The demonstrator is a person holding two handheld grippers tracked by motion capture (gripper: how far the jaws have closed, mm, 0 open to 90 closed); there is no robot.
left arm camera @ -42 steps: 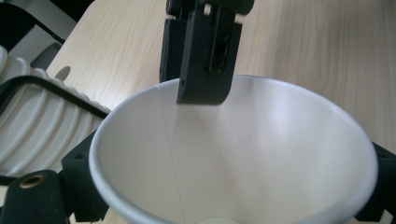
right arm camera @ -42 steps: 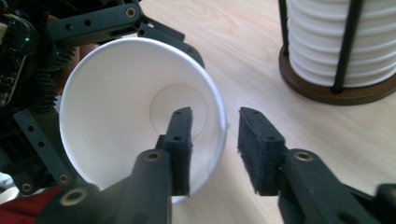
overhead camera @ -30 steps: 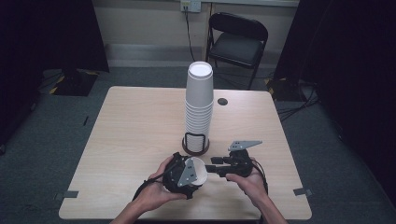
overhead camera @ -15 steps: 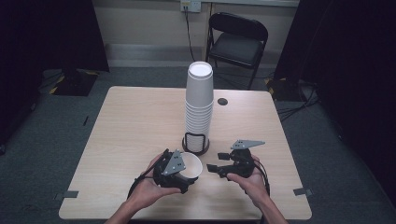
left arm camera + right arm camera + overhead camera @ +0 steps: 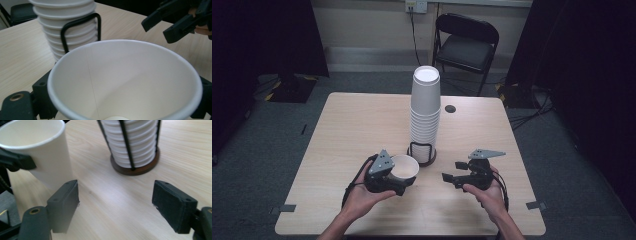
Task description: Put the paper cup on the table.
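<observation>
The left gripper (image 5: pixel 404 181) squeezes a white paper cup (image 5: pixel 404 167), mouth up, just in front of the cup stack (image 5: pixel 425 112) in its black holder (image 5: pixel 422 152). The right gripper (image 5: pixel 452 172) has just been opening; its jaws stand wide, nothing between them. Both hands rest low over the table (image 5: pixel 337 130). The cup hides the left jaws' tips

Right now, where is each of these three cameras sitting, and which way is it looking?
High view: above the person's side, looking forward and down on the table; forearms, left gripper and right gripper show.
Left gripper view: rides that gripper, looking into the held paper cup; its jaws flank the cup.
Right gripper view: along its open jaws toward the cup stack.
All share the cup and stack.
</observation>
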